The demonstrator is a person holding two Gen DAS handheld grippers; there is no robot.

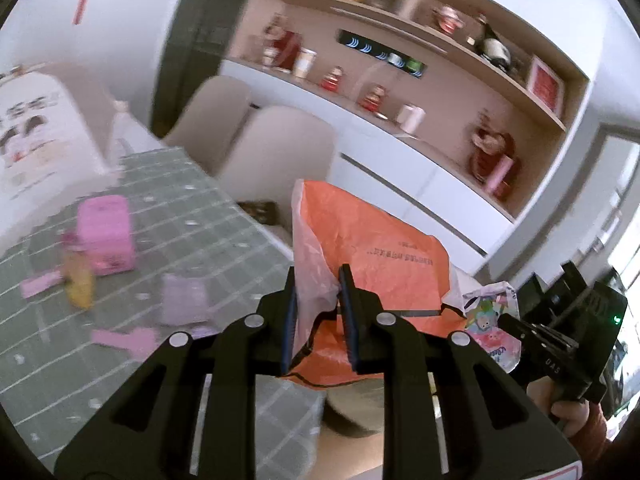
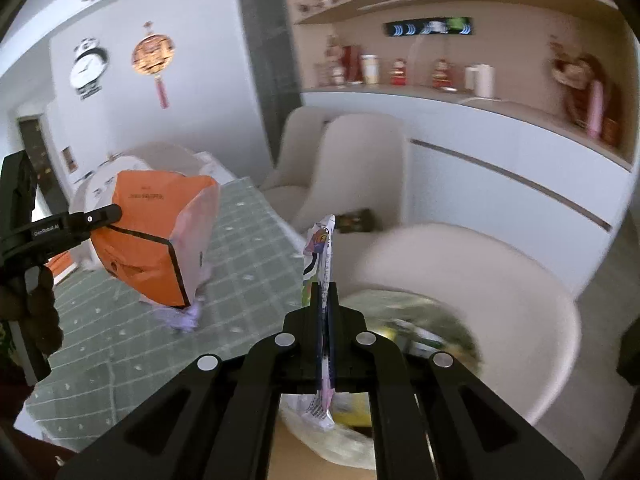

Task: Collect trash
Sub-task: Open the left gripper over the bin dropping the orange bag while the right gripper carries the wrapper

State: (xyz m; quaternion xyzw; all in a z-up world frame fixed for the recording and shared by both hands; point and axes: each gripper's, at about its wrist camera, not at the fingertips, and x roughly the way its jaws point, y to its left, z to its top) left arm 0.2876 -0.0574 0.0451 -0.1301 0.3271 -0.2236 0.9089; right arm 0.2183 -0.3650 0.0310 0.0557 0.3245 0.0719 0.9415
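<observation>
Hands [image 1: 568,404] raised, fingers [image 1: 348,320] pinching orange bag [image 1: 384,264], apparently wrapper [image 2: 324,264].

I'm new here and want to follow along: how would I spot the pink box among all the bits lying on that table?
Start at the table with the grey-green checked cloth. The pink box stands on it beside a yellow scrap, with flat pink and lilac paper scraps lying around. It is the only upright, boxy piece there, and the brightest pink.
</observation>
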